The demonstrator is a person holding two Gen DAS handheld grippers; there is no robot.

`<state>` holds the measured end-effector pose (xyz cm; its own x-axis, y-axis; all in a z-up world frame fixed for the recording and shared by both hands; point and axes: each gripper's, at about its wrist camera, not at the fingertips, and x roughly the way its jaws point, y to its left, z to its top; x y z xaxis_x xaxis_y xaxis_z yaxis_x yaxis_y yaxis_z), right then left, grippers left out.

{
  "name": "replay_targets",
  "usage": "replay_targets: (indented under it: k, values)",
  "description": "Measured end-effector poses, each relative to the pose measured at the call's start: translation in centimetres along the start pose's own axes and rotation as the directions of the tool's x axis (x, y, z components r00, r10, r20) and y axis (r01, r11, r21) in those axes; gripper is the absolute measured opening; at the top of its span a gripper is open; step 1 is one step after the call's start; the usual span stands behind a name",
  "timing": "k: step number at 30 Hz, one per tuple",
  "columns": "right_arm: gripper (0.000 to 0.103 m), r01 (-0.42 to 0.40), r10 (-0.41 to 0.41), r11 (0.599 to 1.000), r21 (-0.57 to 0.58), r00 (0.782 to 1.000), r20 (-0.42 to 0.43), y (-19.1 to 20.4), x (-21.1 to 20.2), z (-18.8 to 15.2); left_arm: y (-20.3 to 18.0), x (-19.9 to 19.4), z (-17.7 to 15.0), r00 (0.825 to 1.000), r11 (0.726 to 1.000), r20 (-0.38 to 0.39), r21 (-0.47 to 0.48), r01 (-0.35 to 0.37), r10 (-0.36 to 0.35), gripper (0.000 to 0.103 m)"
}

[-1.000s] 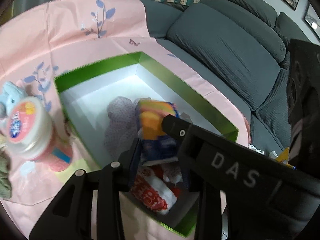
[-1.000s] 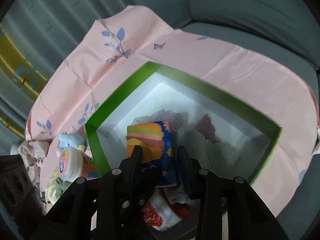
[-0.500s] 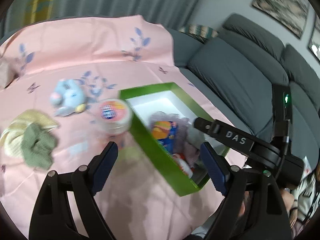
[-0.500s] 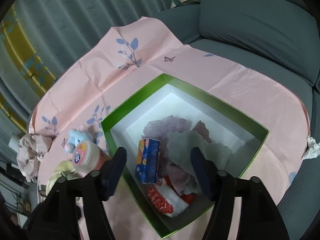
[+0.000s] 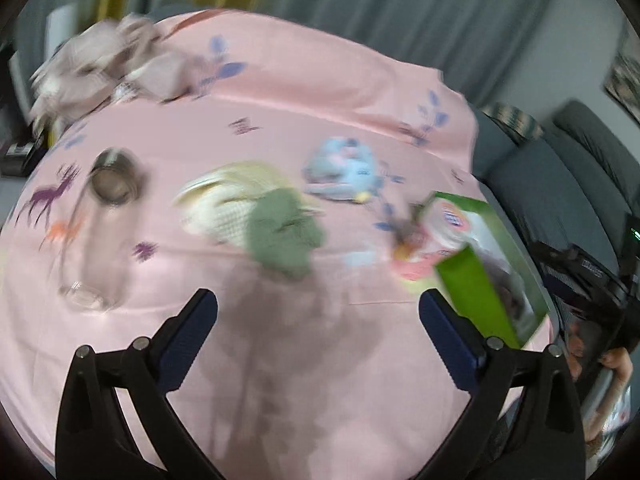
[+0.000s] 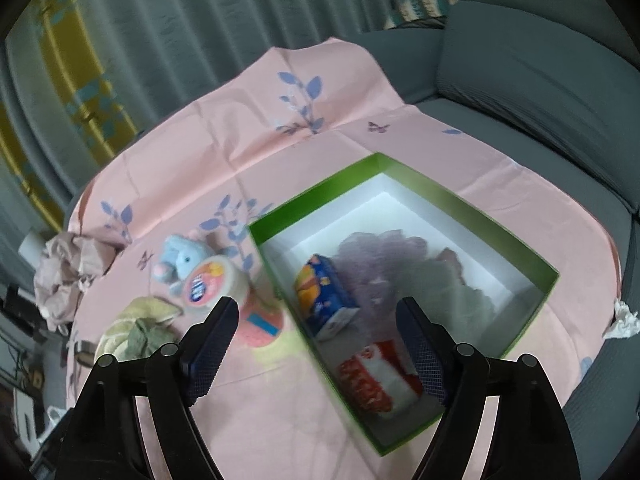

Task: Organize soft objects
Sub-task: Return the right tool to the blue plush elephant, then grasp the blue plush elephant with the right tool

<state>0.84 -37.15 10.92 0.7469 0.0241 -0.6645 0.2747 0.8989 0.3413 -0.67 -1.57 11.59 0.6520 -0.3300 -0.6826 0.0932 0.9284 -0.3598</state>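
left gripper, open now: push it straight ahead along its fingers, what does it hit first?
Probably the pink tablecloth itself, bare between the left gripper fingers. Beyond that lies the olive-green fabric scrunchie on the pale yellow cloth. Frame is blurred, so depth is uncertain.

Left wrist view: heavy motion blur smears the pink cloth [image 5: 304, 92] and everything on it; a soft diffuse shadow [image 5: 304, 344] lies just ahead of the sharp left tool [image 5: 318, 320]. Right wrist view: mostly sharp, evenly lit and dim, with the green box [image 6: 516, 248] interior brightest. Both show fisheye bending and dark vignetted corners.
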Motion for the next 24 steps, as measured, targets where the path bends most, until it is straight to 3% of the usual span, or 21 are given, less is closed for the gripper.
replay_targets:
  k: [6,13,20,24]
  values:
    - [0.082,-0.074,0.075,0.995,-0.069,0.997,0.007,3.5,-0.7,-0.9,4.4,1.4,0.1,0.998,0.988,-0.012,-0.143,-0.057,0.056,0.1]
    - [0.082,-0.237,0.229,0.964,-0.122,0.97,-0.078,10.9,0.8,-0.9,6.0,1.3,0.6,0.998,0.981,-0.008,-0.186,-0.056,0.056,0.1]
    - [0.081,-0.222,0.2,0.963,-0.152,0.969,-0.148,18.9,7.2,0.7,7.6,1.5,1.0,0.995,0.969,-0.033,-0.224,-0.101,0.096,0.099]
    - [0.072,-0.126,0.095,0.973,-0.193,0.982,-0.166,22.2,12.9,1.0,8.6,1.7,1.4,0.997,0.962,-0.052,-0.261,-0.076,0.064,0.099]
